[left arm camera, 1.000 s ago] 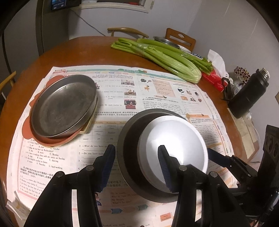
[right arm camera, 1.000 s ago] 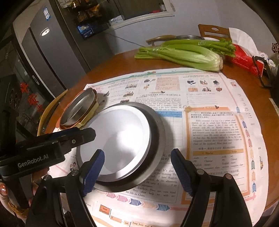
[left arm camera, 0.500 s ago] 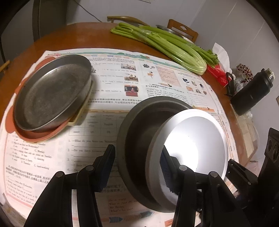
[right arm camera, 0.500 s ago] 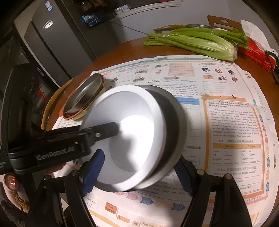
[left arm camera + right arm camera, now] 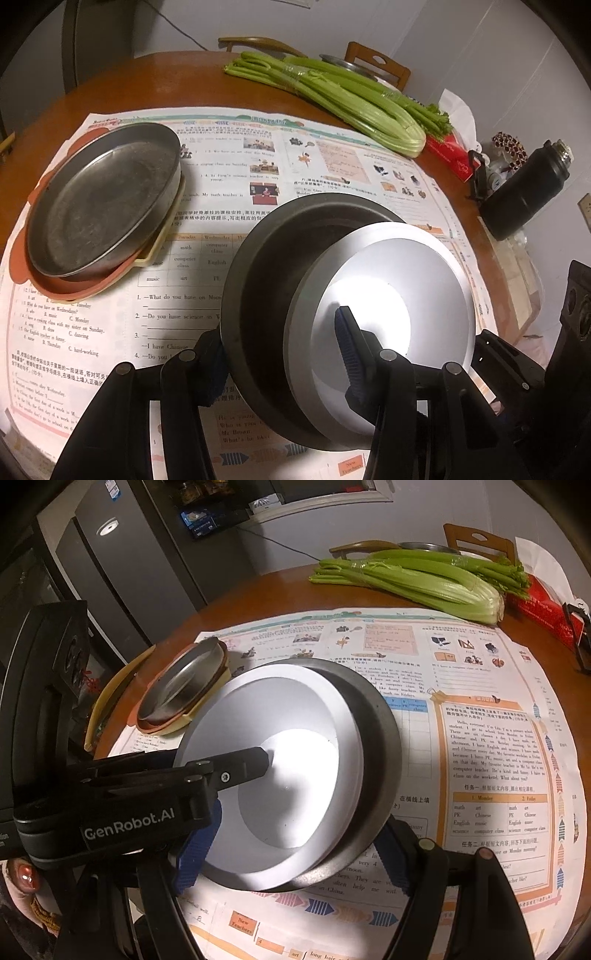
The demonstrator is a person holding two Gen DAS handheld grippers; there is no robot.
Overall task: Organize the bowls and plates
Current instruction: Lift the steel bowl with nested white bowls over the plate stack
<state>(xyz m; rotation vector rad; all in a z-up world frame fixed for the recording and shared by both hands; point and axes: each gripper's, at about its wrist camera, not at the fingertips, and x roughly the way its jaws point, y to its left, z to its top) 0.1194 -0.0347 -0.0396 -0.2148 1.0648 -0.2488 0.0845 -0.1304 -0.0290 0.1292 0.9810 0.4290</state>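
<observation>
A white bowl point(image 5: 399, 295) sits tilted inside a dark metal bowl point(image 5: 266, 280). My left gripper point(image 5: 280, 358) grips the near rims of both bowls, one finger inside the white bowl, one outside the dark bowl. The same stack shows in the right wrist view, white bowl point(image 5: 295, 786) in dark bowl point(image 5: 380, 746). My right gripper point(image 5: 284, 853) is open wide, its fingers on either side of the stack's near edge. A metal plate point(image 5: 99, 199) rests on an orange plate point(image 5: 66, 291) at left.
Newspaper point(image 5: 332, 158) covers the round wooden table point(image 5: 147, 85). Celery point(image 5: 351, 99) lies at the back, a red pack point(image 5: 450, 155) and a black flask point(image 5: 524, 195) at right. A fridge point(image 5: 122, 572) stands beyond the table's left side.
The bowl stack has tipped up and lifted at its near edge. My left gripper has closed in on the rims. The right gripper has stayed open around the stack.
</observation>
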